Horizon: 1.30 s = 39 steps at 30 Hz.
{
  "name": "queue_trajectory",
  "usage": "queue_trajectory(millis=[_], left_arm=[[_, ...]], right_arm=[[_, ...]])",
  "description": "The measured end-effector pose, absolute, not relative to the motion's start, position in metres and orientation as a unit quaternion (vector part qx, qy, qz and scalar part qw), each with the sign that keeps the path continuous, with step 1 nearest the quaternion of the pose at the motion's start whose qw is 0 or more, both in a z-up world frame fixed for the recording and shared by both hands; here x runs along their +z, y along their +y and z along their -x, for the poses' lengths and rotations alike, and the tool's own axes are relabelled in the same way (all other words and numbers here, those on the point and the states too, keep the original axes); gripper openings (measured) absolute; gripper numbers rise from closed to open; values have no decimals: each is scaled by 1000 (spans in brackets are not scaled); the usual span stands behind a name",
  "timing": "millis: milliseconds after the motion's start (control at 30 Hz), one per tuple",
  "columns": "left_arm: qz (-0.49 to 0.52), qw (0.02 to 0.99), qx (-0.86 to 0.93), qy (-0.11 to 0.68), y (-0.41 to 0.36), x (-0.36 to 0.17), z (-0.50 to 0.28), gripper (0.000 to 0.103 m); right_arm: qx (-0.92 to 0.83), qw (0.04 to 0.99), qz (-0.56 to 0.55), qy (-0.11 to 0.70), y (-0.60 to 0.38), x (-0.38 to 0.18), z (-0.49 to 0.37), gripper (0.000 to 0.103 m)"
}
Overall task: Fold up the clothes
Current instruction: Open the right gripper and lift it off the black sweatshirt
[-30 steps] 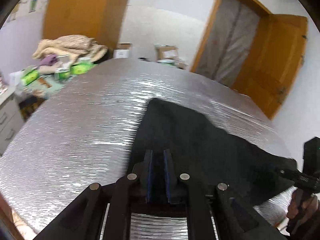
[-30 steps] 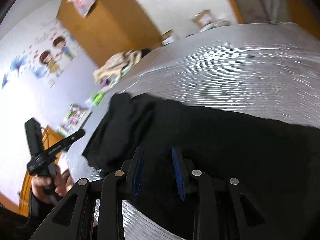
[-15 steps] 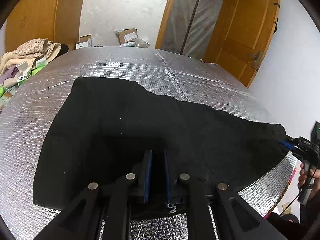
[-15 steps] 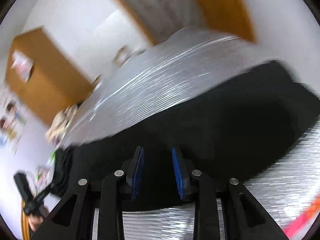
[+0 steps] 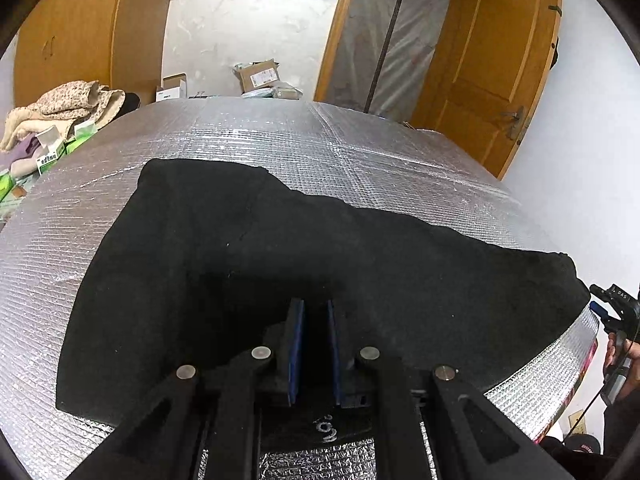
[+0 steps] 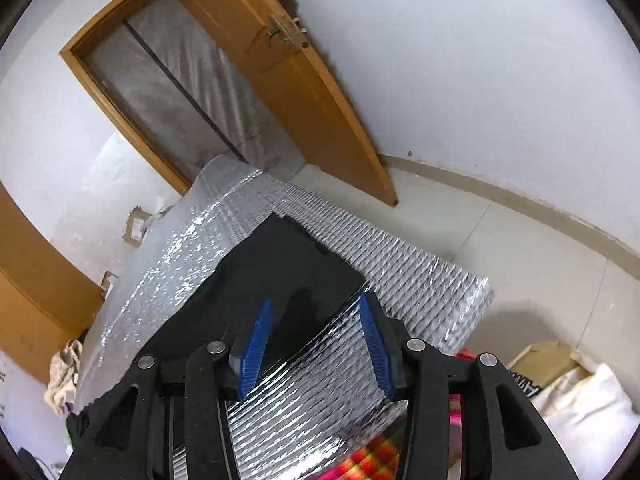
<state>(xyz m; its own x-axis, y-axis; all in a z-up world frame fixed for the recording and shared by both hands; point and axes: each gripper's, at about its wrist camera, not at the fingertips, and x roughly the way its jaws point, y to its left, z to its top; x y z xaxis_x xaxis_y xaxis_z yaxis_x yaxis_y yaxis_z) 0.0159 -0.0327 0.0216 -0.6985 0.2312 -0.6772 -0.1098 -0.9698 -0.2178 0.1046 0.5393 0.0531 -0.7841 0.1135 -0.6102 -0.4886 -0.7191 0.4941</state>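
A black garment (image 5: 280, 264) lies spread flat on the silver foil-covered table (image 5: 320, 140). My left gripper (image 5: 314, 312) is shut on the garment's near edge, with black cloth pinched between its blue pads. In the right wrist view the garment's corner (image 6: 280, 264) lies on the foil near the table's end. My right gripper (image 6: 316, 312) is open and empty, its blue pads (image 6: 256, 340) wide apart just above that corner. The right gripper also shows at the far right of the left wrist view (image 5: 612, 308), beside the garment's right tip.
A pile of beige clothes (image 5: 60, 108) and small boxes (image 5: 48, 152) sit at the table's far left. Cardboard boxes (image 5: 260, 76) lie on the floor behind. A wooden door (image 6: 304, 92) stands open past the table's end. A white bag (image 6: 580, 404) lies on the floor at right.
My right gripper let go of the garment, opened wide and swung toward the table's end. The left gripper stayed shut on the near edge as the garment was pulled flat.
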Motion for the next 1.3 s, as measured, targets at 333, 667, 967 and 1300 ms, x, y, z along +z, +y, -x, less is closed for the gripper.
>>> queue_trajectory(millis=[333,667,967,1300], left_arm=[[375,90,918,-87,-33,18,-17,11],[374,93,918,-93,-36,17,-16,11],[371,96,918,-99,-34,15,-15,12],[371,99,918,-100,-34,16,-15,12]], right_arm=[[881,173,295,326,551,39,-84,51],[892,151,300,303,540,48,-73,11],[905,83,257,329,530,88,-79,8],[925,-56,204,316,470,162,-68,8]])
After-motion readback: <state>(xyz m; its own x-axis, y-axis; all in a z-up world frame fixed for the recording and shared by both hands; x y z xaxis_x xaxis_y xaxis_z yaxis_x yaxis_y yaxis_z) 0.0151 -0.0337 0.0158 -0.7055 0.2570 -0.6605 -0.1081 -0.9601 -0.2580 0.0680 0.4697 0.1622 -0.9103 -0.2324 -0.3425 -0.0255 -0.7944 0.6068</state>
